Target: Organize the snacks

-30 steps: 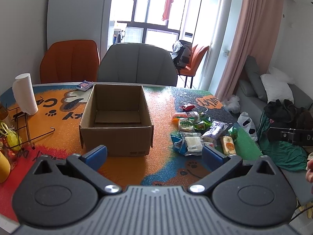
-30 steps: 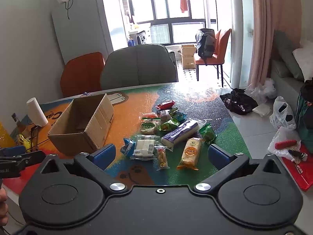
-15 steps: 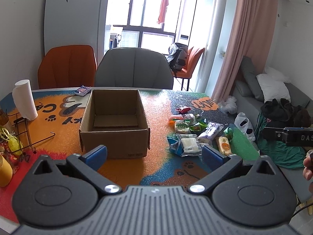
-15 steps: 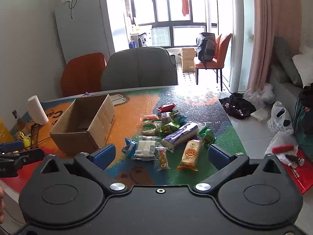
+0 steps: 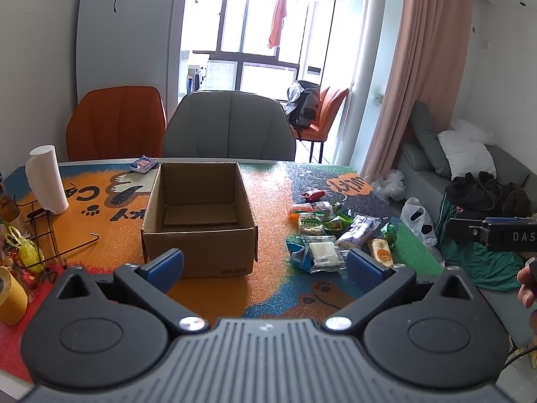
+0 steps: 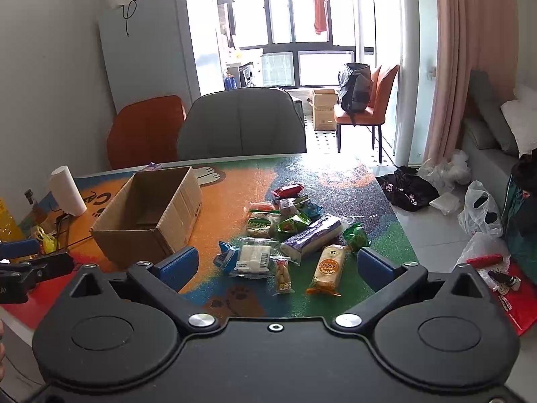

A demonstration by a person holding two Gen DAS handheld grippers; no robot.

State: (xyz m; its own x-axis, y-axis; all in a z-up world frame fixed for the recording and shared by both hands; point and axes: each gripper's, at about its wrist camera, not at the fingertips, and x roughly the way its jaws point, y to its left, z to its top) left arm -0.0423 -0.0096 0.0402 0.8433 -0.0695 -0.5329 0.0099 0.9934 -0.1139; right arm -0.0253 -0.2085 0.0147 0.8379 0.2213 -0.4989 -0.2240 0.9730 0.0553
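Note:
An open, empty cardboard box [image 5: 201, 215] stands on the colourful table mat; it also shows in the right wrist view [image 6: 151, 215]. To its right lies a pile of several wrapped snacks [image 5: 332, 231], among them a white pack [image 6: 253, 258], a purple pack [image 6: 310, 236] and an orange-label pack [image 6: 328, 265]. My left gripper [image 5: 265, 267] is open and empty, held above the table's near edge in front of the box. My right gripper [image 6: 277, 265] is open and empty, held above the near edge in front of the snacks.
A paper towel roll [image 5: 47, 179] and a black wire rack [image 5: 47, 235] stand at the table's left, with a yellow tape roll [image 5: 10, 295] near the corner. A small snack pack [image 5: 143, 164] lies behind the box. A grey chair [image 5: 228, 131] and an orange chair [image 5: 115, 122] stand behind the table.
Both grippers have drawn back and risen a little, so the table, box and snacks look smaller and lower. Both stay open and empty.

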